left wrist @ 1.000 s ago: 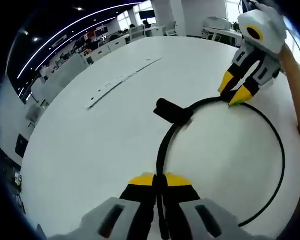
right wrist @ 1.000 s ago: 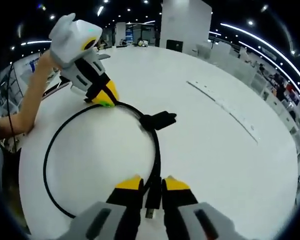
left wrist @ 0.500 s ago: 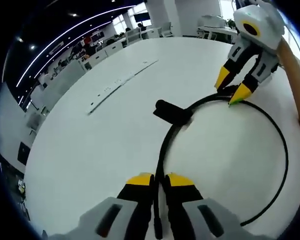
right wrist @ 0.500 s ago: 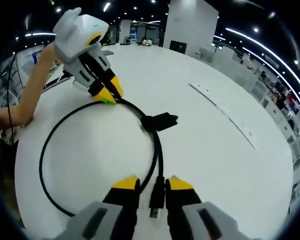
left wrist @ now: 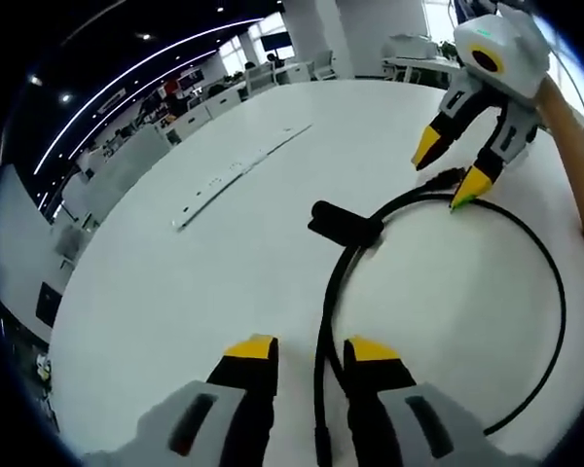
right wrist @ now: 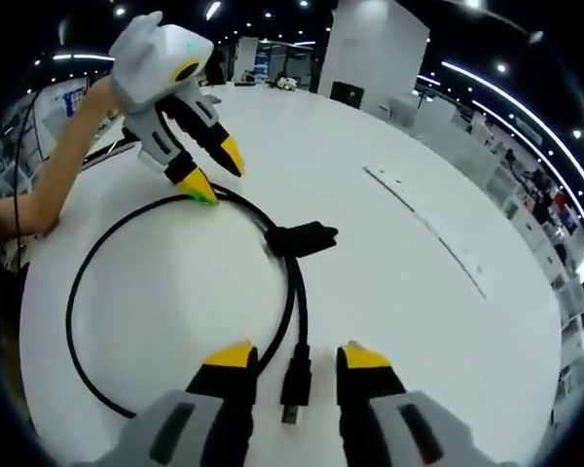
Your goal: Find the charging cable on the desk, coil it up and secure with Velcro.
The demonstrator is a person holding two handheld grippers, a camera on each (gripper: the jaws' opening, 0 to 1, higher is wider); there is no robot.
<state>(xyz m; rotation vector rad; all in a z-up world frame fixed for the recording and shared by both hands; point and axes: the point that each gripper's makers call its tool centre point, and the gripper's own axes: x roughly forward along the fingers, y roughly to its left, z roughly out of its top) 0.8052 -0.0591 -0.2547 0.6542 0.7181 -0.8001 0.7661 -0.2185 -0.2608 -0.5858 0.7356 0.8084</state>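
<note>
A black charging cable (left wrist: 562,292) lies in a loop on the white table (left wrist: 175,292). A black Velcro strap (left wrist: 343,222) sits on it where the two runs meet. My left gripper (left wrist: 311,350) is open, and one cable end lies loose between its jaws. In the right gripper view the cable (right wrist: 70,311) ends in a USB plug (right wrist: 294,384), which rests between the spread jaws of my open right gripper (right wrist: 295,357). The strap (right wrist: 300,238) lies ahead of it. Each gripper faces the other across the loop: the right gripper (left wrist: 448,170), the left gripper (right wrist: 216,170).
A long white strip (left wrist: 236,165) lies on the table beyond the cable, seen again as the strip (right wrist: 423,216). A person's forearm (left wrist: 576,146) holds the far gripper. Office desks and chairs stand beyond the table edge.
Both grippers have opened and let go of the cable ends they were shut on. The cable now lies loose on the table between the jaws.
</note>
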